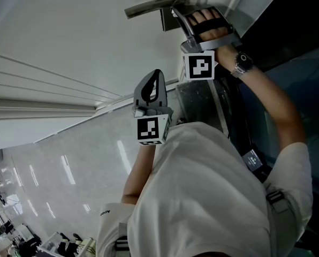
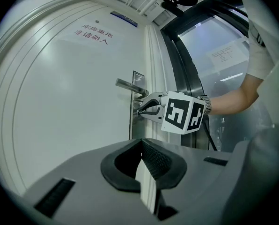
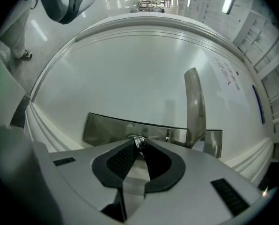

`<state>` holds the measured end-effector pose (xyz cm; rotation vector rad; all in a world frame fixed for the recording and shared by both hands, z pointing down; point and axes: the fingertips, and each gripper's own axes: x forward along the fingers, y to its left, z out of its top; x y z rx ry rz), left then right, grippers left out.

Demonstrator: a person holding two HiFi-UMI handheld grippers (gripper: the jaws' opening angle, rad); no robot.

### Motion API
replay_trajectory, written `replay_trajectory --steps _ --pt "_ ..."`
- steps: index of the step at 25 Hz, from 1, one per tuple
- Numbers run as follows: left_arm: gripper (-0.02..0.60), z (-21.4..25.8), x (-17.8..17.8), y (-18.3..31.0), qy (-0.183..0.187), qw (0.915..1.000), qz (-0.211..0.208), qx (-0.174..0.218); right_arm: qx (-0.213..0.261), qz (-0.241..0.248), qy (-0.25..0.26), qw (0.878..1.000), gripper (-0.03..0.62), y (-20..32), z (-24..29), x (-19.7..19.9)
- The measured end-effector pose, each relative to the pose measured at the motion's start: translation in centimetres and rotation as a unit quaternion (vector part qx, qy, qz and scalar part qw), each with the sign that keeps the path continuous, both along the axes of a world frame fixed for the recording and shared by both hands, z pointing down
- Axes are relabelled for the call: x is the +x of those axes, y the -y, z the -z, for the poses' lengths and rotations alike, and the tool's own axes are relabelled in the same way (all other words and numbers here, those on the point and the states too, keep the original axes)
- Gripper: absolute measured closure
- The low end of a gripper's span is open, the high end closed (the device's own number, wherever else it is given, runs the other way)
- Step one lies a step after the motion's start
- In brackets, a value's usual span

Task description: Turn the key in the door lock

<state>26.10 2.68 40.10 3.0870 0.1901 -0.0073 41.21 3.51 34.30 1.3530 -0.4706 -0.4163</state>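
Just below the door handle (image 3: 194,102), between the dark ribbed pads (image 3: 122,159) of the right tongs (image 3: 138,146), sits the key (image 3: 139,141). The tongs are drawn narrow and pinch its head at their very tips. The key lies dead ahead of them, and its long axis seems to run along their own line, straight into the steel lock plate (image 3: 106,128) that also carries the handle. Turning it should therefore be a roll of the right wrist about that line rather than a push or a sideways sweep. In the right gripper view the handle stands upright beside the key, which suggests the wrist is already rolled over. Little of the key shows: a small, bright, silvery head, perhaps with a ring through it, and its blade is hidden inside the lock. Around the plate spreads the plain white door (image 3: 130,69). The left tongs (image 2: 140,144) are closed on nothing and hang well back from the handle, facing the door, so the right hand is by far the nearer.
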Motion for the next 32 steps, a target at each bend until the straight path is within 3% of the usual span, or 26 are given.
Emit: replay_trajectory --steps 8,12,16,28,32 --pt "0.572 0.4 0.2 -0.8 0.002 0.9998 -0.015 0.009 -0.081 0.011 -0.088 0.993 0.557 -0.2 -0.3 0.2" --pt "0.572 0.4 0.3 -0.8 0.004 0.9996 -0.024 0.017 -0.119 0.046 -0.124 0.984 0.557 0.3 -1.3 -0.9" --pt "0.572 0.4 0.2 -0.2 0.007 0.9997 -0.018 0.016 -0.093 0.046 -0.104 0.989 0.566 0.7 -1.3 -1.3" --pt "0.572 0.3 0.1 0.7 0.007 0.9997 -0.020 0.012 -0.127 0.041 -0.129 0.983 0.566 0.0 -0.6 -0.1" --pt "0.572 0.2 0.1 0.8 0.008 0.9997 -0.022 0.010 -0.109 0.037 -0.108 0.987 0.566 0.1 -0.6 -0.2"
